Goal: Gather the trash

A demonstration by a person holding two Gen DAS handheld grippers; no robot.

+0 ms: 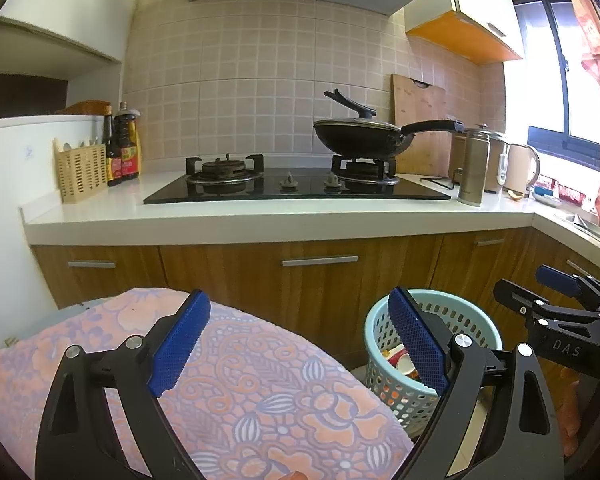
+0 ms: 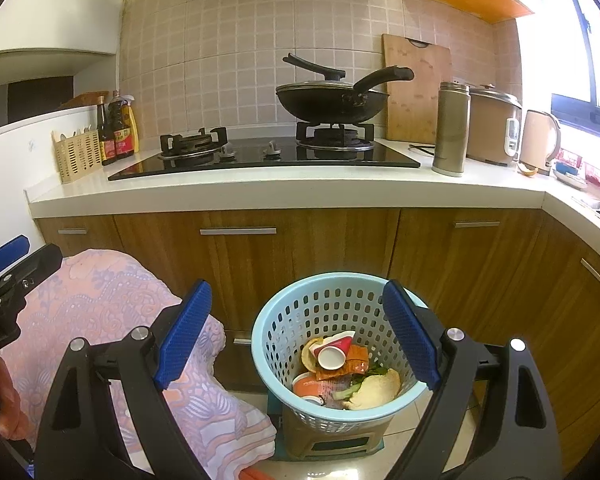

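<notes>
One blue basket sits on one stool, holding trash. Beside the basket: one patterned cloth. Two grippers, left and right, jaws wide, empty, above the basket.

My right claw: matt black plastic arms, rough blue textured pads. Pale blue perforated plastic basket: smooth, slight sheen. Pink floral woven cloth: soft, matt. Brown wood-grain cabinet doors: satin. Black glass hob: glossy. Brushed steel flask: dull metal.
</notes>
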